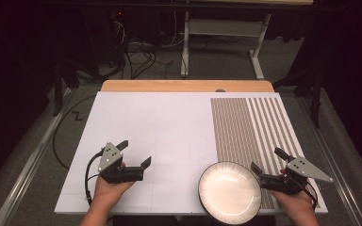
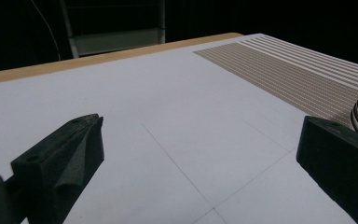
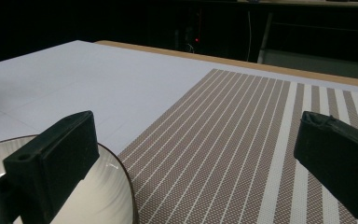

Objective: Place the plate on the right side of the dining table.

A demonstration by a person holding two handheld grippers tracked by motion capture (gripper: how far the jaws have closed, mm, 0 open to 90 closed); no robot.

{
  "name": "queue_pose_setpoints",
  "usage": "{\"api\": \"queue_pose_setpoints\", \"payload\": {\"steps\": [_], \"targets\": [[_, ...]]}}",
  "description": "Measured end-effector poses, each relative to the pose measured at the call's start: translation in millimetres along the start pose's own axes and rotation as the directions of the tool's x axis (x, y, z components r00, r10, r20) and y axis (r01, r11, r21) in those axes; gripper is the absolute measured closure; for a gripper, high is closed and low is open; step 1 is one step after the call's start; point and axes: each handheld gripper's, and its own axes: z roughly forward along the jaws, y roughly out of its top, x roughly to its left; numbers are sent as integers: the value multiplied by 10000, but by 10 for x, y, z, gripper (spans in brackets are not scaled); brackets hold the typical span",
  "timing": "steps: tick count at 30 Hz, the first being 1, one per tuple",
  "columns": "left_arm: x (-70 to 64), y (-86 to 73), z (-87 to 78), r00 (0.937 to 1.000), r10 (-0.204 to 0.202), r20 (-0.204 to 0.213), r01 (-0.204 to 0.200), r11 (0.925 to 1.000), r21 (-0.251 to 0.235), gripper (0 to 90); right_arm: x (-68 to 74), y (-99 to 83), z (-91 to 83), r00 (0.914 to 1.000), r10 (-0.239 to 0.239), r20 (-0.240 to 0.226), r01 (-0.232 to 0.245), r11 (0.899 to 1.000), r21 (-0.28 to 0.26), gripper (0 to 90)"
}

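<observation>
White bowl [image 1: 229, 191] beside right tongs [image 1: 267, 160]

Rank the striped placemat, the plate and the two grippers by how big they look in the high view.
1. Striped placemat, clearly largest.
2. Plate, with its near edge overhanging the table's front.
3. Left gripper and right gripper: they look much alike in size, both open, so I won't rank one over the other.

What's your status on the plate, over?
Left hand-held gripper open, empty, over bare white board. Right hand-held gripper open, beside plate rim, not gripping. Plate flat at near edge, partly on striped mat. Nothing in the way.
</observation>
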Motion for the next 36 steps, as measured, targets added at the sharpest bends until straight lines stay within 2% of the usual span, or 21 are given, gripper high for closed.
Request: {"api": "queue_pose_setpoints", "payload": {"steps": [14,29,36], "targets": [[74,-46,-26,9993,-319,-189,319,9995,-10,31,39,5,6,10000,3,-74,-3,10000,-34,8],[87,-47,-66,9991,-368,-220,364,9991,-194,40,45,9,1,9999,-11,-112,11,10000,-45,9],[66,-61,-61,9995,-251,-206,249,9997,-71,43,37,16,-3,9999,-13,-111,13,10000,-51,27]]}}
